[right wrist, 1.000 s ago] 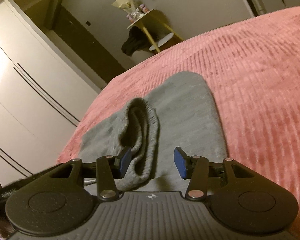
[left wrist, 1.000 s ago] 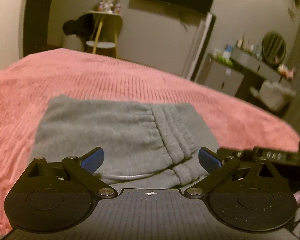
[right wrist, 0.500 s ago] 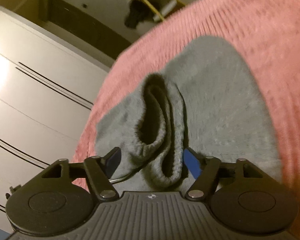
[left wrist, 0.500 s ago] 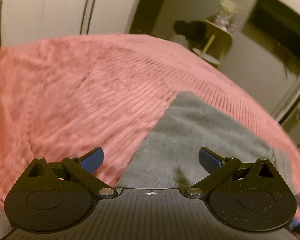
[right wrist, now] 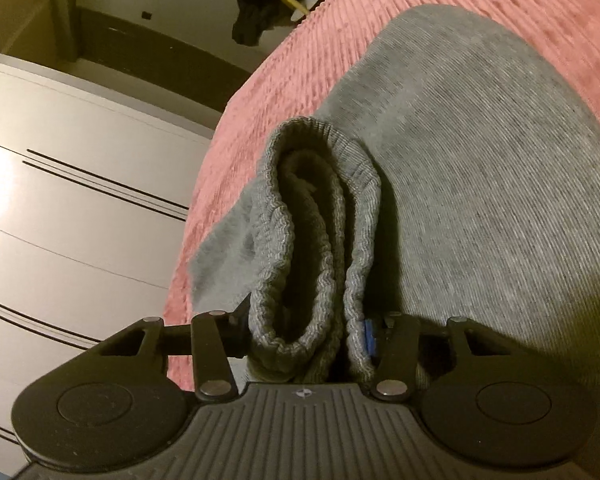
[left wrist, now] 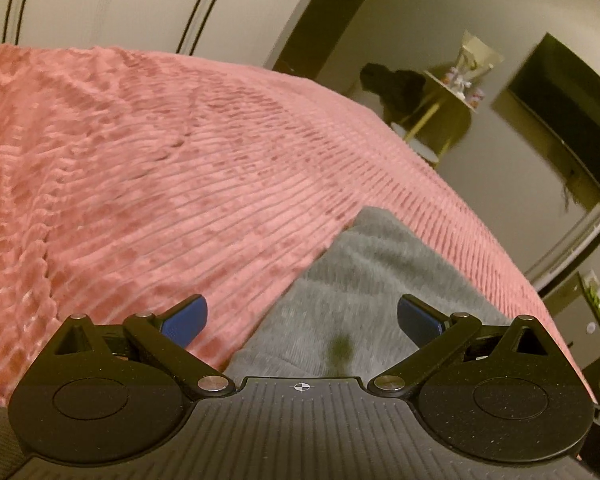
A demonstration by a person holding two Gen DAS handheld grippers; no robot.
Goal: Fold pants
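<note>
While the left gripper (left wrist: 302, 318) now hangs wide open over the near side edge of the grey pants (left wrist: 380, 280), with nothing between its blue pads, a second ago it was looking square across the garment at the bunched waistband; it has swung round toward the side. The right gripper (right wrist: 308, 336) has changed more: its jaws, which stood apart beside the waistband (right wrist: 320, 240) a second ago, are closing now with the doubled elastic band between them, and the fabric fills the gap from pad to pad, so I read it as a grip on the band (still tightening). That suggests the next fold is being set up, one hand pinching the waist end while the other lines up on the edge, which it has not taken.

Across the pink ribbed bedspread (left wrist: 160, 160) the pants lie partly folded, the broad grey panel flat and the waistband standing up in a loose loop near the bed's edge. White wardrobe doors (right wrist: 60, 220) sit close beyond that edge. Farther off are a small yellow-legged side table (left wrist: 440, 108) with something dark draped beside it, and a dark screen (left wrist: 564, 112) on the wall. Nothing lies on the bedspread in the way; the likely nuisance is the thick band slipping out of the pinch, or the plush cover dragging on the cloth.
</note>
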